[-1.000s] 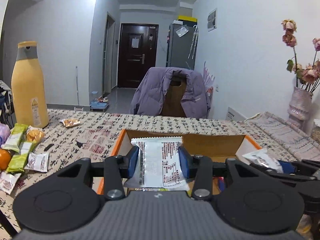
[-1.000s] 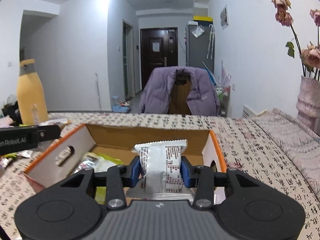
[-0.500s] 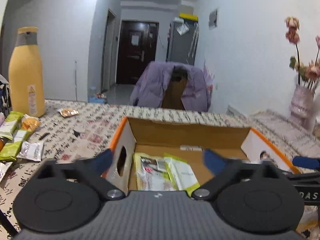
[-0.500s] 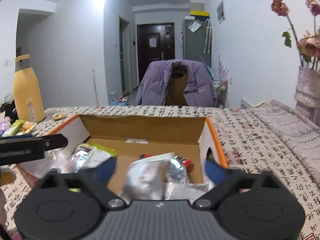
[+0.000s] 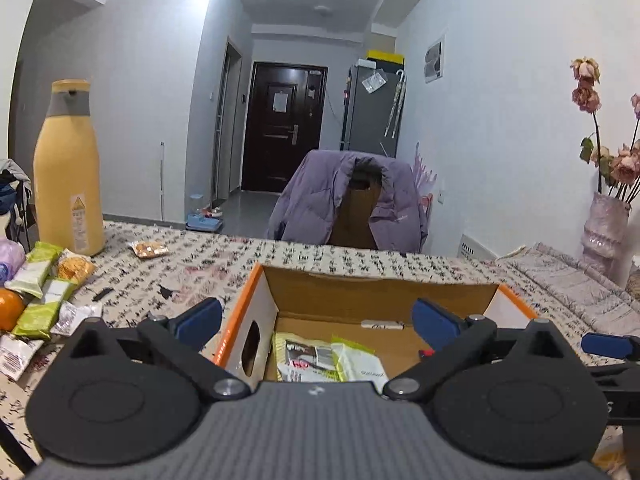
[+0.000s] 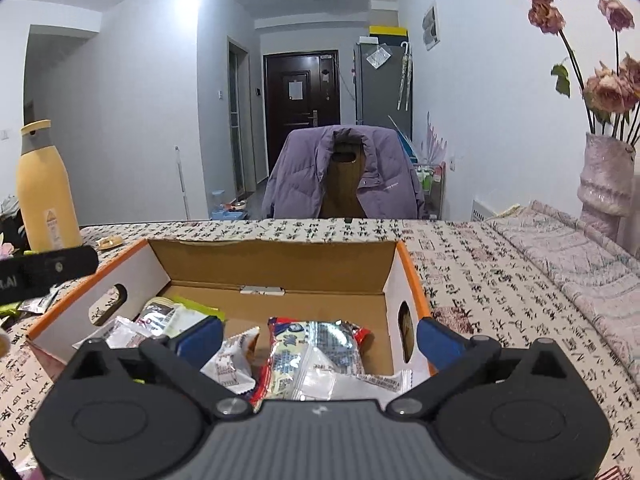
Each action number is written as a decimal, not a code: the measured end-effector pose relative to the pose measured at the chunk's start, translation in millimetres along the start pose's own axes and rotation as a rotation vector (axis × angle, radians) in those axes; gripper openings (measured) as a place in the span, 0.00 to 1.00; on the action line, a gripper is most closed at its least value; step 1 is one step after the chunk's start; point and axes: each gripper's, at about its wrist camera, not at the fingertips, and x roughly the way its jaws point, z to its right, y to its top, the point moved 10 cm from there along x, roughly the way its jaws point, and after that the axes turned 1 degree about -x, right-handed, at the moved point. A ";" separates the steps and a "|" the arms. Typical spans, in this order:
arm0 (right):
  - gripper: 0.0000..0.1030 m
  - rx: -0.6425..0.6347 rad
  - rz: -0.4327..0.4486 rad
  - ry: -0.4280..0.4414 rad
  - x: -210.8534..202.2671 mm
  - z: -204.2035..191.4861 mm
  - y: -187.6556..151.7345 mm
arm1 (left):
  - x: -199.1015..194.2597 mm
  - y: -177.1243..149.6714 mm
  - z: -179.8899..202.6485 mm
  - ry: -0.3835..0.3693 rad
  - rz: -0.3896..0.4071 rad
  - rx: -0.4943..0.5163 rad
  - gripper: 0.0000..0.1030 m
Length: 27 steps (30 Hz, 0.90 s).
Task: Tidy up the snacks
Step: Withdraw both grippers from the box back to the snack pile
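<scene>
Both pairs of fingers now stand spread wide with nothing between them, where a second ago each was clamped on a white snack packet. The left gripper (image 5: 318, 318) hangs over the near left corner of the cardboard box (image 5: 256, 292), and the right gripper (image 6: 320, 334) hangs over the near right part of the same box (image 6: 412, 272).

The table (image 6: 480, 264), under a cloth printed with black characters, carries the box near its front edge. A tall yellow bottle (image 5: 68, 168) stands toward the table's far left edge, and a pink vase of dried flowers (image 6: 606, 178) stands at its right edge. Beyond the far edge is a chair draped with a purple jacket (image 6: 344, 172).

Inside the box, the packets that were held a second ago now lie loose. A red-edged foil packet (image 6: 316, 344) and white packets (image 6: 236, 360) rest on the floor of the box toward its near right side. Green and white packets (image 5: 332, 360) lie toward its near left side.

More snacks (image 5: 44, 288) still lie on the cloth along the table's left edge, beside an orange (image 5: 10, 308). One small packet (image 5: 148, 249) sits alone to the right of the bottle.
</scene>
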 end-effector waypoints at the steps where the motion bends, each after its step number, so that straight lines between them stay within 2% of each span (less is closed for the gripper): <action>1: 1.00 -0.005 0.007 -0.001 -4.3 -1.3 2.8 | -4.9 3.3 0.5 -0.003 0.007 0.000 1.00; 6: 1.00 -0.031 0.025 0.002 -27.8 -7.5 9.6 | -28.7 10.2 2.1 -0.033 0.014 -0.001 1.00; 13: 1.00 -0.053 0.015 0.025 -63.2 -16.0 -3.1 | -62.7 -2.2 -3.1 -0.051 -0.005 0.012 1.00; 27: 1.00 -0.091 -0.035 0.064 -123.5 -30.1 -63.0 | -112.6 -66.6 -17.3 -0.073 -0.101 0.025 1.00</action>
